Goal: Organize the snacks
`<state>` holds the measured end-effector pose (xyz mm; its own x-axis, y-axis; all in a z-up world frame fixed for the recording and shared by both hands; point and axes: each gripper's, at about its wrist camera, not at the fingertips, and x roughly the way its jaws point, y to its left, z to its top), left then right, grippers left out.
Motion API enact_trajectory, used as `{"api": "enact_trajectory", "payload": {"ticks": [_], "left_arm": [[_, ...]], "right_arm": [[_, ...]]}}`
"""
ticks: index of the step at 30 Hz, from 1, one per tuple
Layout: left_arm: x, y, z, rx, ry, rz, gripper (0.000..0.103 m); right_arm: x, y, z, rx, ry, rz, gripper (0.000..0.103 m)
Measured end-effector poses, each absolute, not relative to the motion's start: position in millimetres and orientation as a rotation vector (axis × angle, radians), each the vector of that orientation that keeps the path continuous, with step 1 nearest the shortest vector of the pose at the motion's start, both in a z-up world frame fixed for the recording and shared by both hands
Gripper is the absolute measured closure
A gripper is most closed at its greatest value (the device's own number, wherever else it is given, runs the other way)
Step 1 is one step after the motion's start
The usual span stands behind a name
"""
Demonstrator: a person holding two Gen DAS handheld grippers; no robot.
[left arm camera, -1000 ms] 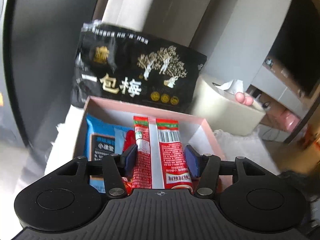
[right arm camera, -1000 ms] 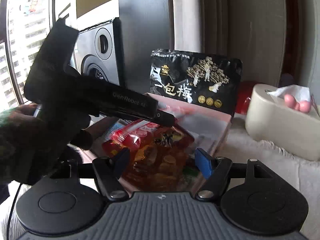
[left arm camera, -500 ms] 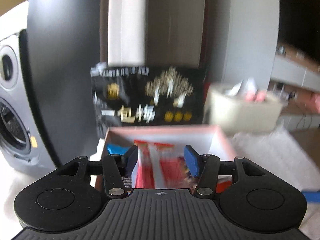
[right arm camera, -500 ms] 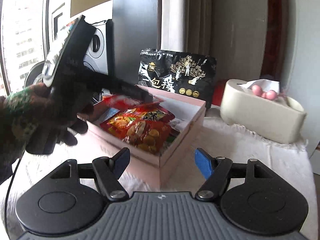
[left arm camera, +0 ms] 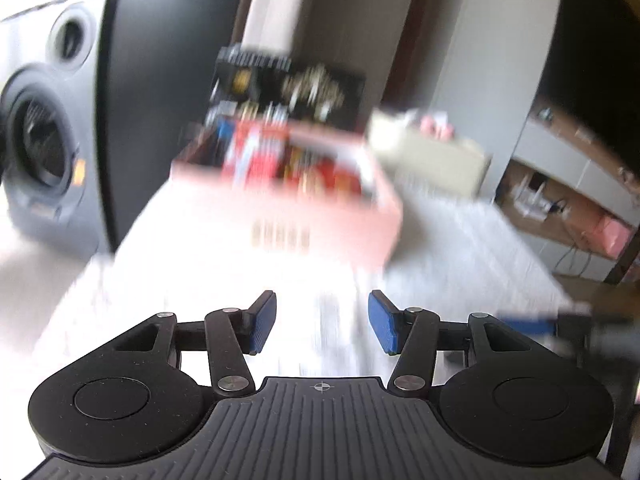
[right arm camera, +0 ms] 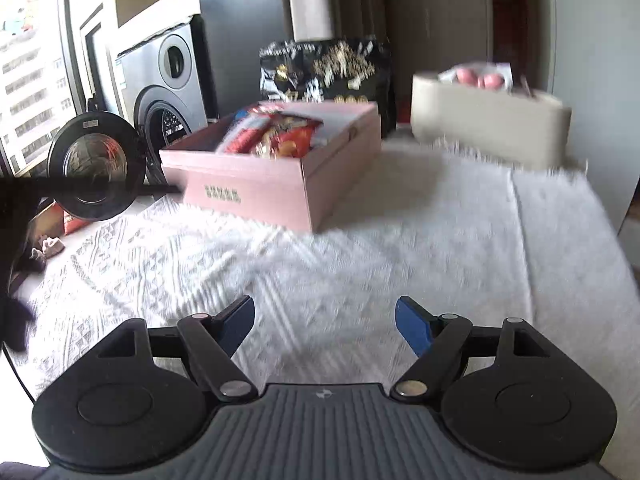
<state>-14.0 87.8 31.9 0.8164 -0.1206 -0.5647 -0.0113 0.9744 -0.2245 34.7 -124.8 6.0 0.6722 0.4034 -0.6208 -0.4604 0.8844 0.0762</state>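
Right wrist view: white cloth (right arm camera: 360, 248) covered the table. Pink box (right arm camera: 280, 184) sat on it at the far side, snacks (right arm camera: 276, 136) inside, red packets on top. Black bag (right arm camera: 332, 68) stood upright just behind the box. Beige tissue holder (right arm camera: 488, 128) was right of the box, apart from it. Washer (right arm camera: 164, 84) at far left. Right gripper (right arm camera: 325, 328) hung over bare cloth, jaws apart and just widening, nothing between. Left gripper (left arm camera: 322, 326), in the blurred left wrist view, also gaped empty over cloth, well short of the box (left arm camera: 288, 216).
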Motion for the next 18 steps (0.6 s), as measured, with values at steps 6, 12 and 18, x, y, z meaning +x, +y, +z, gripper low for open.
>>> {"api": "enact_trajectory", "payload": {"ticks": [6, 12, 18], "left_arm": [[-27, 66, 9, -0.127, 0.630, -0.017, 0.047], [-15, 61, 6, -0.108, 0.621, 0.002, 0.048], [-25, 52, 1, -0.050, 0.585, 0.012, 0.048]], "right_arm": [[43, -127, -5, -0.056, 0.715, 0.438, 0.021], [37, -108, -10, -0.193, 0.708, 0.434, 0.011], [41, -117, -13, -0.169, 0.684, 0.384, 0.001]]}}
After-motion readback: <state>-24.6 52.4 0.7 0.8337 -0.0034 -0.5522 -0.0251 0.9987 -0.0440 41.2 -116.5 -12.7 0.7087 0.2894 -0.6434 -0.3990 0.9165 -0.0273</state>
